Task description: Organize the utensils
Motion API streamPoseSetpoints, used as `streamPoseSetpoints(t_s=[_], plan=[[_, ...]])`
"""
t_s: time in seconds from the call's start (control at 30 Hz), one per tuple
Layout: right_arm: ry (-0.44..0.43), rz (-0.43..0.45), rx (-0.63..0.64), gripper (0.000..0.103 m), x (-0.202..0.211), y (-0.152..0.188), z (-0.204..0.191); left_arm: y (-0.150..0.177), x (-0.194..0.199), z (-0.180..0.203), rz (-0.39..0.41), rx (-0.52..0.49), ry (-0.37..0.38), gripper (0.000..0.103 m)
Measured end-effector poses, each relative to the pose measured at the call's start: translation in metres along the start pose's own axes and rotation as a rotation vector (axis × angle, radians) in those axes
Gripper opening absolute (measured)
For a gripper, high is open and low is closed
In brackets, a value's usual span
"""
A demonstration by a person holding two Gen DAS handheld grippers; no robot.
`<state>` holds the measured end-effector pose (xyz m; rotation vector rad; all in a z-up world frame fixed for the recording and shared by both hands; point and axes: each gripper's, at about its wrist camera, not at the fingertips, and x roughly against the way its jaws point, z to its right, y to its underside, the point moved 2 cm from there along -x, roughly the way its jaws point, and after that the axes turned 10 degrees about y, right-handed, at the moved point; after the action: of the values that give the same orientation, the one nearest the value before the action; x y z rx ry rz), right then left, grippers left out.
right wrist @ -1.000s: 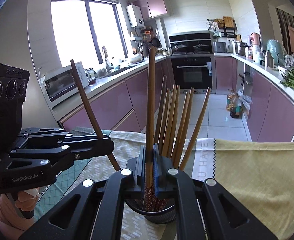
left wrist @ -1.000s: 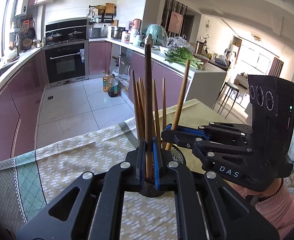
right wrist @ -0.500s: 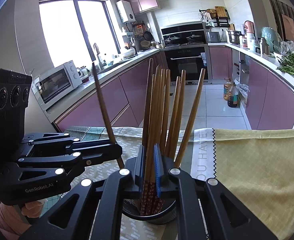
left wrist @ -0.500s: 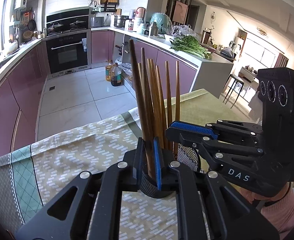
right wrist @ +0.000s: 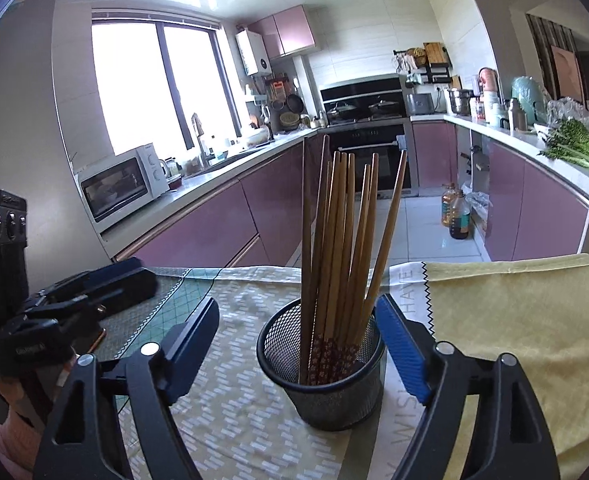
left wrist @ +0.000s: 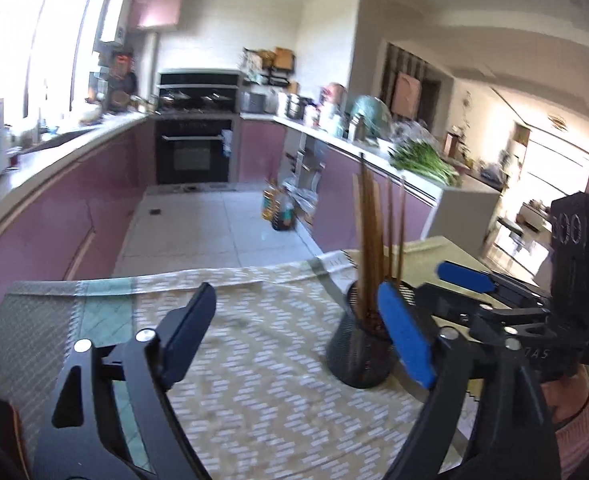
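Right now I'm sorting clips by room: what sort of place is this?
A home kitchen, most likely: a built-in oven under a stovetop with pots, a microwave on the counter by the window, and purple cabinets around the walls.
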<state>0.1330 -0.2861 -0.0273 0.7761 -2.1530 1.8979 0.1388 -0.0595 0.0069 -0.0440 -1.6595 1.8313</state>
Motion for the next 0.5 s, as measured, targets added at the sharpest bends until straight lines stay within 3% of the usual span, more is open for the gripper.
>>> streamPoseSetpoints(t_s=[0.13, 0.2, 0.33, 0.5], plan=[[0.036, 0.030, 0.026, 0.088, 0.009, 0.014, -0.011, 0.012, 0.027, -0.008, 0.058, -0.007, -0.115, 0.096], [0.055, 0.047, 0.042, 0.096, 0.013, 0.021, -0.017, 0.021, 0.037, -0.012, 0.077, 0.012, -0.148, 0.097], [0.066, 0.064, 0.057, 0.096, 0.015, 0.034, -0.024, 0.038, 0.051, -0.016, 0.097, 0.010, -0.229, 0.097], [0.048, 0.070, 0.051, 0.096, 0.017, 0.045, -0.028, 0.047, 0.066, -0.022, 0.124, 0.020, -0.267, 0.097]])
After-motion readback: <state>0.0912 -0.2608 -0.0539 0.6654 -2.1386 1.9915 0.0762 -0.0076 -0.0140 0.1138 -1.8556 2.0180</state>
